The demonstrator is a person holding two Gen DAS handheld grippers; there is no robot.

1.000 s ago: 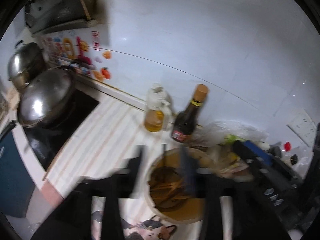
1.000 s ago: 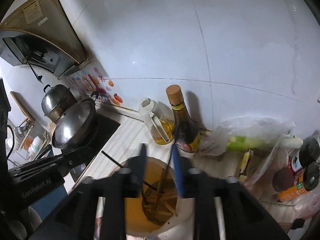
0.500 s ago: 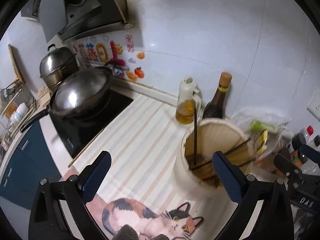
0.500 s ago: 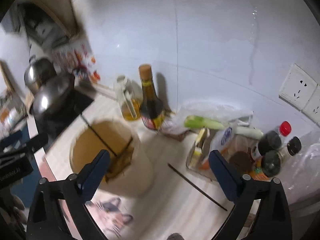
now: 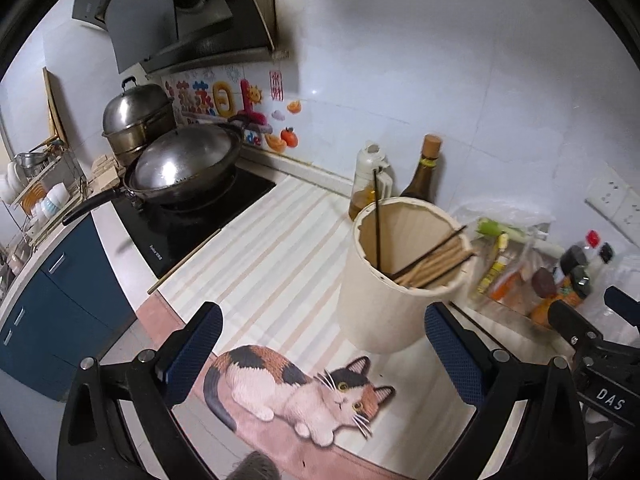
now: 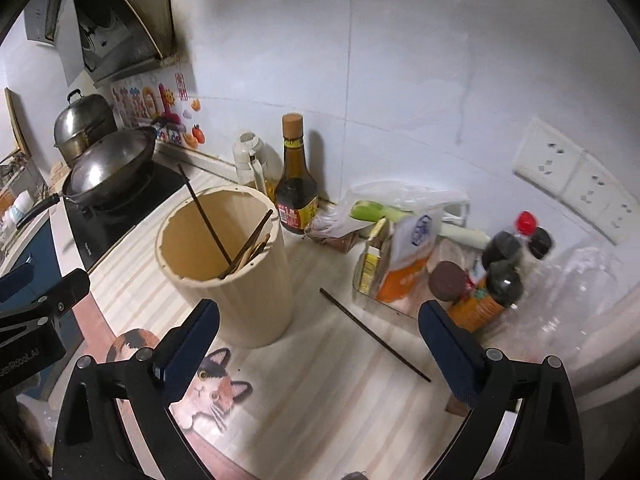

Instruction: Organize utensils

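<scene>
Most chopsticks already stand in the cream holder (image 6: 240, 264), one dark chopstick (image 6: 374, 334) lies on the counter (image 6: 328, 392), and both the left gripper (image 5: 328, 356) and right gripper (image 6: 320, 344) are spread wide, empty.

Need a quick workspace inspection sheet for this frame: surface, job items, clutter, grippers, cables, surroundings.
Surface: striped counter mat with a cat print.
Job's things: beige holder upright, chopsticks leaning inside; loose chopstick flat on the mat, right of the holder.
Clutter: sauce bottle, oil dispenser, bagged groceries, spice jars.
Grippers: left gripper and right gripper both open, empty.
Cables: nothing seen.
Surroundings: wok on the cooktop, steamer pot, range hood, wall sockets.
</scene>
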